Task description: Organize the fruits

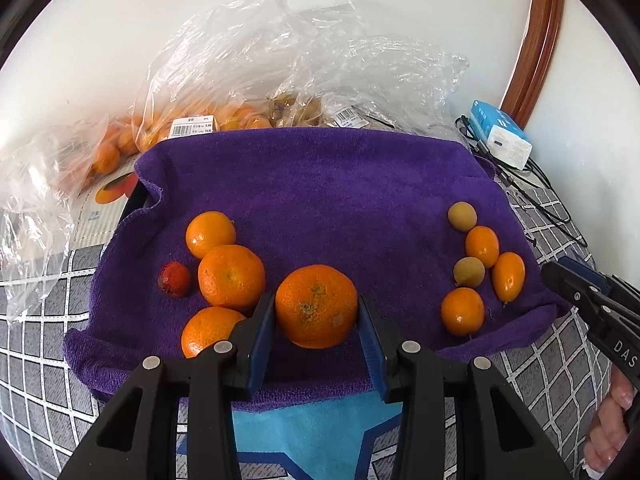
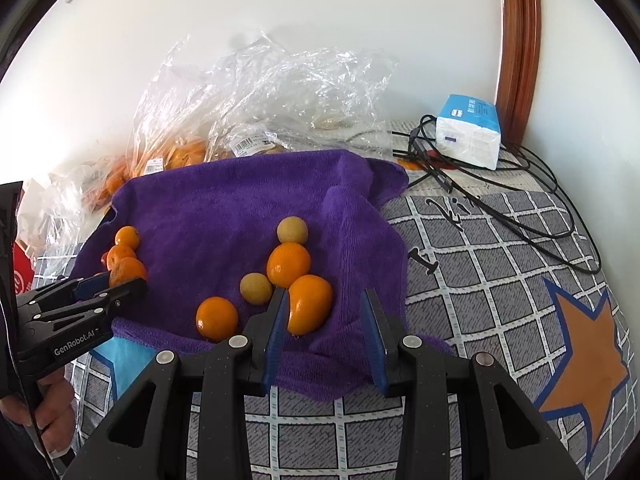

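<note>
A purple towel (image 1: 320, 200) lies on the patterned bed cover. My left gripper (image 1: 318, 312) is shut on a large mandarin (image 1: 316, 306) just above the towel's front. Three more mandarins (image 1: 231, 276) and a small red fruit (image 1: 174, 279) lie at its left. On the right lie three kumquats (image 1: 508, 276) and two tan longans (image 1: 462, 216). My right gripper (image 2: 324, 312) is open and empty over the towel's right front, its left finger (image 2: 276, 320) beside a kumquat (image 2: 310, 304). The left gripper also shows in the right wrist view (image 2: 120, 284).
Clear plastic bags (image 1: 256, 80) with more fruit lie behind the towel against the white wall. A blue-white tissue pack (image 2: 470, 136) and black cables (image 2: 520, 200) lie at the back right. A wooden frame (image 2: 518, 52) stands at the right.
</note>
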